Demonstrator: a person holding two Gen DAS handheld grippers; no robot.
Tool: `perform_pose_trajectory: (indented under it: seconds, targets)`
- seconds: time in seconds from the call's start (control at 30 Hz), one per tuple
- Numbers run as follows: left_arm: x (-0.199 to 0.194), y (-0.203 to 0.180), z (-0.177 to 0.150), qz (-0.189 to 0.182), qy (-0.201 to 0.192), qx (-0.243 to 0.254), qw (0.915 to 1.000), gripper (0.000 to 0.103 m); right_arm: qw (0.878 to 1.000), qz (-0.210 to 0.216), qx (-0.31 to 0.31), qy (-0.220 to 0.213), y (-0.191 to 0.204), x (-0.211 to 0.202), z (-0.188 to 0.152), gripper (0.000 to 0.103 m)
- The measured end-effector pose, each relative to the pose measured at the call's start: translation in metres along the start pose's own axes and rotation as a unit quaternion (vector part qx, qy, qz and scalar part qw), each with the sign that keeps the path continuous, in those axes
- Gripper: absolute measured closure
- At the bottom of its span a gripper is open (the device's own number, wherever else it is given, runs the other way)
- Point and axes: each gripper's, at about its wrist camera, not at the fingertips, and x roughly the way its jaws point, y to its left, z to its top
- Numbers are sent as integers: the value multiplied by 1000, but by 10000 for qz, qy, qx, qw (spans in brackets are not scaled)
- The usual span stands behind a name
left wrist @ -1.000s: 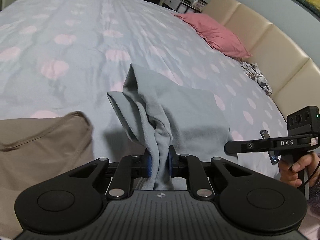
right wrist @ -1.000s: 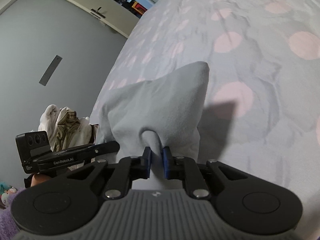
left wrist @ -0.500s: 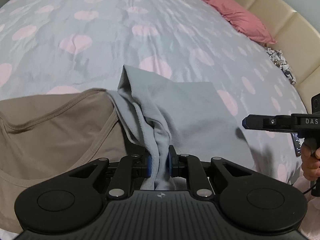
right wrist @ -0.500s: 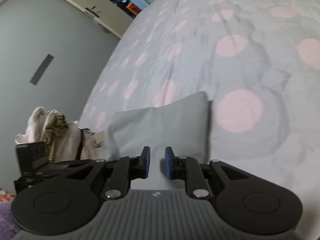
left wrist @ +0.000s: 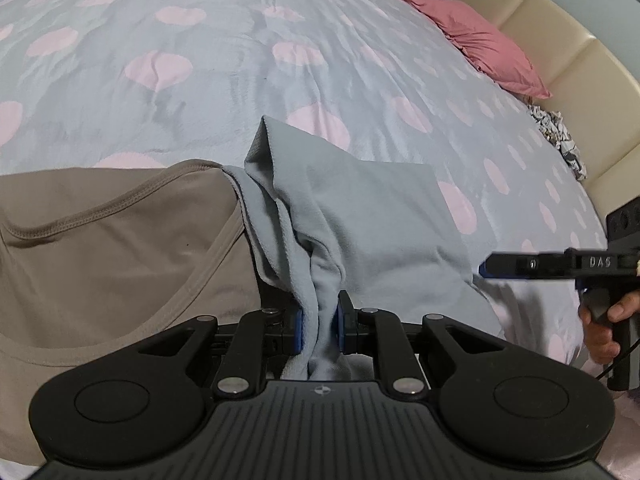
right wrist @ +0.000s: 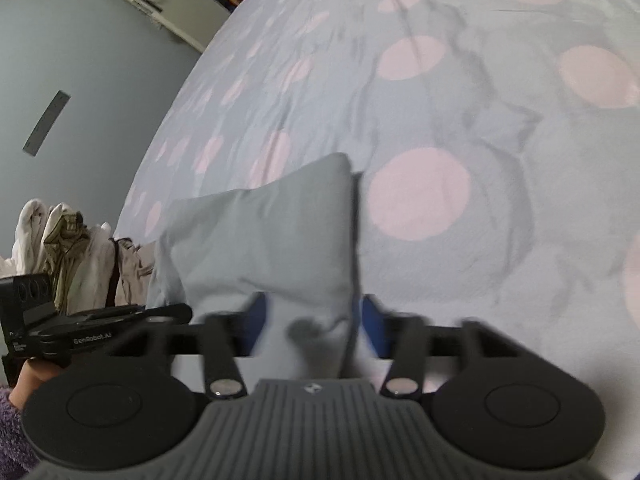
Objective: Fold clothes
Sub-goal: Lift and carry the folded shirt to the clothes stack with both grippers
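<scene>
The left gripper (left wrist: pixel 319 330) has its blue-padded fingers (left wrist: pixel 295 332) pressed together on a bunched edge of the grey-blue garment (left wrist: pixel 372 232), which rises from between the pads and spreads away to the right as a folded, roughly rectangular panel lying on the bed cover (left wrist: pixel 224 80). The cover is pale blue with pink dots and fills most of the left wrist view. To the left of the garment, touching its near-left edge, lies a tan top (left wrist: pixel 112 248) with a stitched neckline, flat on the cover. At the far right a pink pillow (left wrist: pixel 484 48) leans near the cream padded headboard (left wrist: pixel 560 64), and a small patterned cloth (left wrist: pixel 560 140) sits at the bed's right edge. The right gripper (left wrist: pixel 486 269) shows side-on at the right of this view, held by a hand (left wrist: pixel 604 328) on its handle, its tip just beside the garment's near-right corner. In the right wrist view, blurred with motion, the right gripper's fingers (right wrist: pixel 258 322) stand wide apart, one on each side of the garment's near corner, with cloth between them but not pinched. The garment lies flat there with a far corner pointing away over the dotted cover. At the left, the left gripper's body appears over a pile of pale clothes (right wrist: pixel 68 256) near the grey wall (right wrist: pixel 80 80).
</scene>
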Motion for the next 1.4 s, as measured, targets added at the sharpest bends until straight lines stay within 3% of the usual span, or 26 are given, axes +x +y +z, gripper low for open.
perform_pose_trajectory:
  seconds: [0.2,0.27,0.33,0.47,0.6,1.03,1.2,1.4]
  targets:
    - [2,0,2,30,50,-27,10000,90,9995,222,221,54,-12,-3,-1,46]
    - [3,0,2,52,70,-31,10000,90,9989,321,305,123,-15,7,0,51]
    - [5,1,3,83,102,-40,9999,89,9989,326,324,122,-14,12,-1,67]
    - [8,-1,6,216,190,-67,9996,90,9995,203,214,142,-2,14,2,74]
    - [-1,-8,6,283,109,56,9995,90,9993,371,58,-22,11,0,2,84]
    - [-103,-23,-10,233,-923,163,9953,90,9854,1447,-705,-560,85,-68,-7,85]
    - [-143,-17,-6,361,-1264,171,9912,90,9809,1708,-789,-494,110,-63,-6,85]
    - [-168,7,-6,881,-1295,140,9876,90,9805,1794,-771,-237,134,-19,-1,85]
